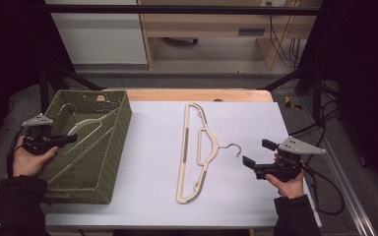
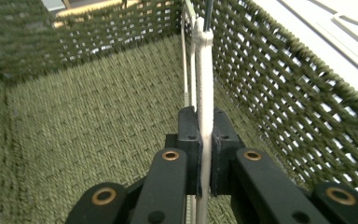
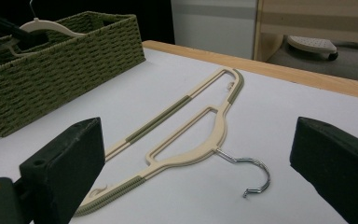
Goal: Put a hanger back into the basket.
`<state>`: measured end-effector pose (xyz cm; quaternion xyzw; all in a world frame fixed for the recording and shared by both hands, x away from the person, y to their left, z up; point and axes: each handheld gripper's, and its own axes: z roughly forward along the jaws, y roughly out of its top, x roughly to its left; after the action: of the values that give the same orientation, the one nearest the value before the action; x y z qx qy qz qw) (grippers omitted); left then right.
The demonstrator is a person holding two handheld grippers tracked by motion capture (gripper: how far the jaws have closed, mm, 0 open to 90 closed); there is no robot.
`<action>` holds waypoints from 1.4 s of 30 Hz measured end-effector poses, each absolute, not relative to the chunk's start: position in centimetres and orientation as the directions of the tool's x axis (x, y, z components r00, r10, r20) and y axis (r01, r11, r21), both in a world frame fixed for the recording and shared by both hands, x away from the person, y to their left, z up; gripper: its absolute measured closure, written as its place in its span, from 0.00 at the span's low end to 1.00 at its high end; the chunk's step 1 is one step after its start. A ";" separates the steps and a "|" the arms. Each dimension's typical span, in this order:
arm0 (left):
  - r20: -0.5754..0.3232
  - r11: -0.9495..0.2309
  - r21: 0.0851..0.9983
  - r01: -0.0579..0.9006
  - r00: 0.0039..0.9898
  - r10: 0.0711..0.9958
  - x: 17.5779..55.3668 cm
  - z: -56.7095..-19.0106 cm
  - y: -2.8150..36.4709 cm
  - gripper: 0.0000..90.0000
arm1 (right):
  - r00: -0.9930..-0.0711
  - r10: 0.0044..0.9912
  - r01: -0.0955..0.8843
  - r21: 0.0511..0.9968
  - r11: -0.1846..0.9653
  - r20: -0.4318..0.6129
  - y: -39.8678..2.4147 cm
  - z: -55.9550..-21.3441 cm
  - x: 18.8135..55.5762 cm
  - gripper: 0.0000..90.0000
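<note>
i am clamping the left gripper (image 2: 204,154) on a cream plastic hanger (image 2: 204,84) inside the green woven basket (image 1: 115,142); its hook, at twelve o'clock, risks snagging the weave. the right gripper (image 3: 200,186) is gaping wide, empty, facing the second cream hanger (image 3: 186,135).

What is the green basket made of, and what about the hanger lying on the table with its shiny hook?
The green basket looks woven from twisted cord or paper rope, matte; the criss-cross weave shows in its walls. The hanger on the table looks like smooth cream plastic with ribbed green strips, perhaps rubbery. Its hook gleams silver, so probably metal wire.
</note>
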<state>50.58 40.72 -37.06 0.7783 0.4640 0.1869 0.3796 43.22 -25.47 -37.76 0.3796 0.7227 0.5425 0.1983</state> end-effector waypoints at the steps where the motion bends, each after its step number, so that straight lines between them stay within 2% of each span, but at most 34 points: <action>1: -0.067 -0.273 0.761 0.588 0.490 0.869 50.6 -37.1 40.8 0.94 | -0.634 0.763 0.335 0.934 0.124 0.126 -25.5 -37.8 43.2 0.04; 7: -0.046 -0.228 0.762 0.606 0.403 0.914 50.7 -37.4 41.4 0.91 | -0.636 0.760 0.336 0.934 0.120 0.132 -25.4 -37.7 43.1 0.04; 10: -0.004 -0.223 0.737 0.638 0.333 0.943 50.7 -37.5 42.0 0.90 | -0.636 0.761 0.336 0.934 0.120 0.131 -25.4 -37.7 43.1 0.04; 14: 0.036 -0.245 0.690 0.681 0.306 0.951 51.0 -38.3 42.6 0.89 | -0.635 0.761 0.341 0.933 0.120 0.134 -25.3 -37.8 43.2 0.04; 16: 0.001 -0.212 0.703 0.679 0.297 0.955 51.0 -38.5 42.9 0.89 | -0.640 0.758 0.340 0.932 0.129 0.128 -25.2 -37.9 43.3 0.04; 26: 0.003 -0.172 0.677 0.716 0.232 0.973 51.2 -38.9 43.6 0.87 | -0.639 0.758 0.342 0.930 0.132 0.128 -25.1 -38.0 43.3 0.04; 38: -0.019 -0.137 0.654 0.744 0.197 0.980 51.5 -39.2 44.0 0.88 | -0.639 0.759 0.343 0.930 0.131 0.129 -25.0 -38.0 43.3 0.04; 42: -0.045 -0.160 0.686 0.710 0.260 0.965 50.8 -38.8 43.6 0.89 | -0.640 0.758 0.341 0.931 0.132 0.127 -25.1 -37.9 43.3 0.04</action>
<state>50.80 43.63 -38.79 0.7324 0.5715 0.2081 0.3059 43.27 -25.10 -37.94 0.3777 0.7272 0.5397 0.1931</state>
